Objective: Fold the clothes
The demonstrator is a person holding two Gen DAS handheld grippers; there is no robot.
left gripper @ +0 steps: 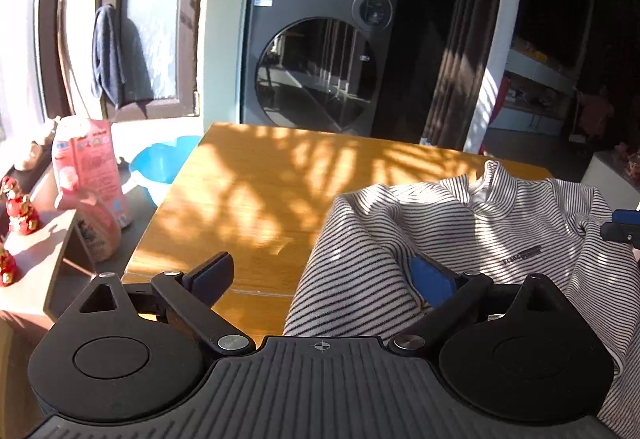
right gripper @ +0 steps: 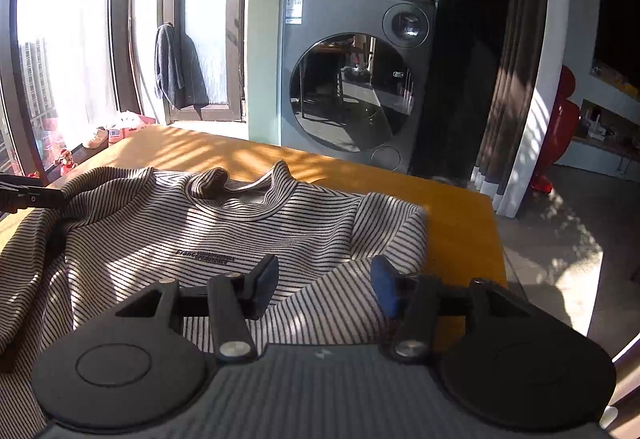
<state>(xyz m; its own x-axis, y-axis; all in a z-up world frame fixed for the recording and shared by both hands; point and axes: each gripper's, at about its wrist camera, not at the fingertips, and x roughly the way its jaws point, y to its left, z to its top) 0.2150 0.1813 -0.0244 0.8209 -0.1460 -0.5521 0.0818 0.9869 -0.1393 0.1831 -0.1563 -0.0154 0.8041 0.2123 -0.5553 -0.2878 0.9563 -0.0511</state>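
Striped shirt (right gripper: 248, 235): black-and-white, front up on the wooden table (left gripper: 248, 191), collar toward the washing machine (right gripper: 356, 71), small dark print on the chest.
Left gripper (left gripper: 320, 275): jaws spread wide, holding nothing; its right, blue-padded finger rests at the shirt's bunched left sleeve, the other finger over bare wood.
Right gripper (right gripper: 324, 287): jaws wide too, empty, poised low over the shirt's right sleeve and lower chest.
Light: leafy sun patches across table and cloth.
Sidelines: blue basin (left gripper: 160, 163) and pink bag (left gripper: 90, 175) left of the table.
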